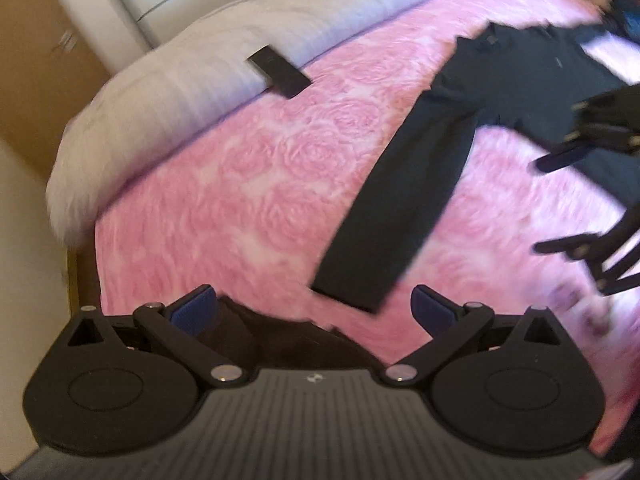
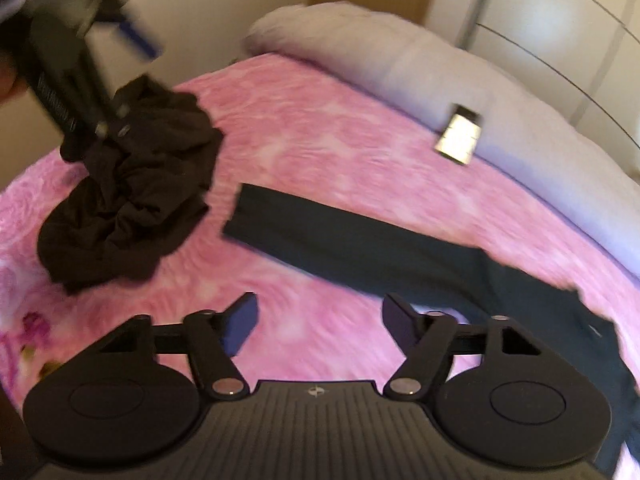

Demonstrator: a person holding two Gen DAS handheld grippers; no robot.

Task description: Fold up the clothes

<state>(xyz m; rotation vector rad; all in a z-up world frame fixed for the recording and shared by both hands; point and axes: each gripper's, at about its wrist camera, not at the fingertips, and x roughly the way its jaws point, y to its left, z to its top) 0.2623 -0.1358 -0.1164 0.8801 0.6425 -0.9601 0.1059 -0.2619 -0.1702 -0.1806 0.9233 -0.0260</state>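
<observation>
You held both the left gripper [image 1: 314,306] and right gripper [image 2: 320,320] released above the flattened dark trousers [image 1: 404,184], apparently readying a fold.

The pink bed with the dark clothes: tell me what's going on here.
A person holds two grippers above a pink rose-patterned bedspread. A dark long-sleeved garment lies spread flat, one sleeve stretched out. A crumpled dark brown garment sits in a heap beside it. The left gripper and right gripper are both open and hold nothing. Folding hasn't started.
</observation>
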